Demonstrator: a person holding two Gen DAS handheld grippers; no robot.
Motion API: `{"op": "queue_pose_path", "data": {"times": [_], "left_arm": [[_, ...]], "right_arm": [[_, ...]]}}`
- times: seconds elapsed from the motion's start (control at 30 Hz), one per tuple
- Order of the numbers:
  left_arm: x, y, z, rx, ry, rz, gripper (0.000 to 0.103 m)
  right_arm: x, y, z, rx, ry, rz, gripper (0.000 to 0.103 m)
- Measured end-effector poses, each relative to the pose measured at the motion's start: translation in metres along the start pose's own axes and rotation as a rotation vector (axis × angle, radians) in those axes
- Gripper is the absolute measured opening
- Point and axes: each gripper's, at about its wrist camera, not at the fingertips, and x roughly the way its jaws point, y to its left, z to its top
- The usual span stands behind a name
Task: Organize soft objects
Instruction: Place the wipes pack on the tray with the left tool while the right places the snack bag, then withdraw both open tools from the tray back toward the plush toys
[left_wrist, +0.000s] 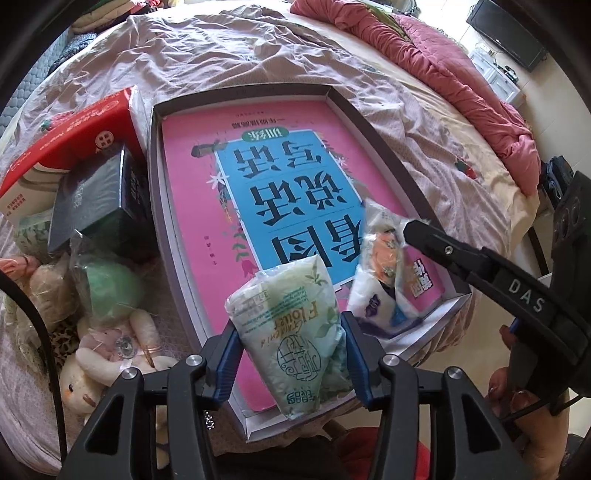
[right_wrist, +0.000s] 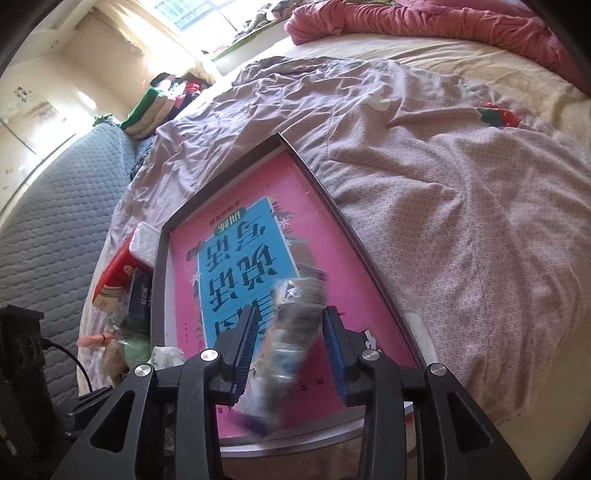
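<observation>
While the shallow box with its pink book lies on the bed, the left gripper clamps a green tissue pack above it; the right gripper, parted, seems to drop a blurred pack. Next: release inside.

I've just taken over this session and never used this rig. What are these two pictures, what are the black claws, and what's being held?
Each picture comes from a camera on a hand-held two-finger gripper, looking along its fingers. In the left view, the left gripper squeezes a green tissue pack over a shallow tray holding a pink book, on a bed. In the right view, the right gripper has a blurred white packet between open jaws, apparently released. Plush toys and boxes lie beside the tray.
</observation>
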Motion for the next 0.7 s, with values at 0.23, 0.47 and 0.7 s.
{"op": "queue_pose_path", "data": {"times": [0.23, 0.47, 0.7], "left_arm": [[-0.002, 0.001, 0.001, -0.004, -0.017, -0.019, 0.053], [-0.013, 0.003, 0.002, -0.004, -0.052, -0.02, 0.059], [-0.041, 0.017, -0.002, -0.037, -0.119, -0.011, 0.063]], "right_arm": [[-0.008, 0.004, 0.003, -0.006, -0.014, -0.017, 0.047], [-0.019, 0.013, 0.006, -0.034, -0.038, -0.031, 0.054], [-0.033, 0.031, 0.008, -0.092, -0.076, -0.044, 0.062]]}}
